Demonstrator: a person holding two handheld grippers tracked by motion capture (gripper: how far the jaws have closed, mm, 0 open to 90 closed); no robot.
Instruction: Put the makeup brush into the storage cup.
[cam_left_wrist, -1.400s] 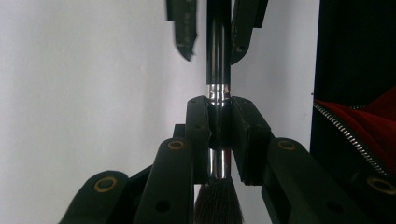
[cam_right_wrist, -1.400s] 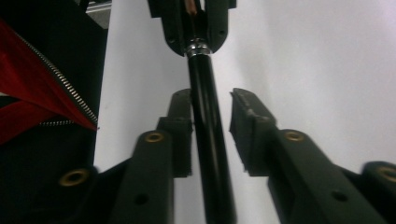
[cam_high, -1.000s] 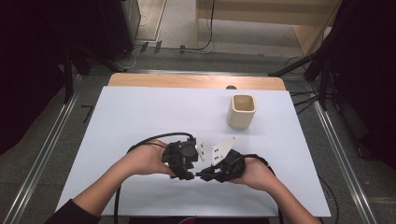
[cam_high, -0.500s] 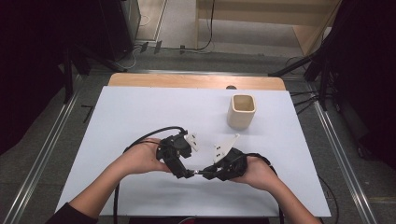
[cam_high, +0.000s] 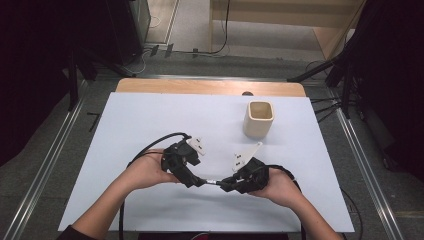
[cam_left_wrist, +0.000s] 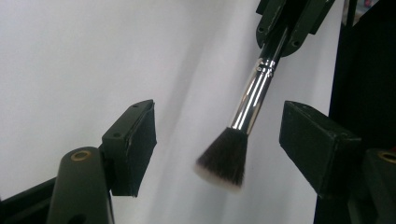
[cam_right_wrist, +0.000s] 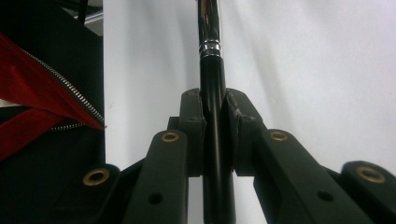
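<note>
A makeup brush (cam_high: 212, 182) with a black handle, a silver ferrule (cam_left_wrist: 252, 98) and dark, white-tipped bristles (cam_left_wrist: 223, 161) hangs level just above the white table (cam_high: 150, 120), between both hands. My right gripper (cam_high: 226, 184) is shut on its black handle (cam_right_wrist: 212, 79), pads pressed on both sides (cam_right_wrist: 215, 114). My left gripper (cam_high: 194, 181) is open. Its jaws have just been opening, and the bristles sit between the pads (cam_left_wrist: 135, 140) without touching them. The right gripper's jaws (cam_left_wrist: 292, 21) show at the top of the left gripper view, clamping the handle.
A beige square cup (cam_high: 260, 119) stands upright at the far right of the table. Black cables trail from both grippers toward the near edge. A wooden strip (cam_high: 210, 87) runs along the far edge. Red zippered fabric (cam_right_wrist: 37, 121) lies at the left of the right gripper view.
The left gripper's jaws have opened off the brush head and the left hand has drawn a little to the left. The right gripper has kept still with the brush.
</note>
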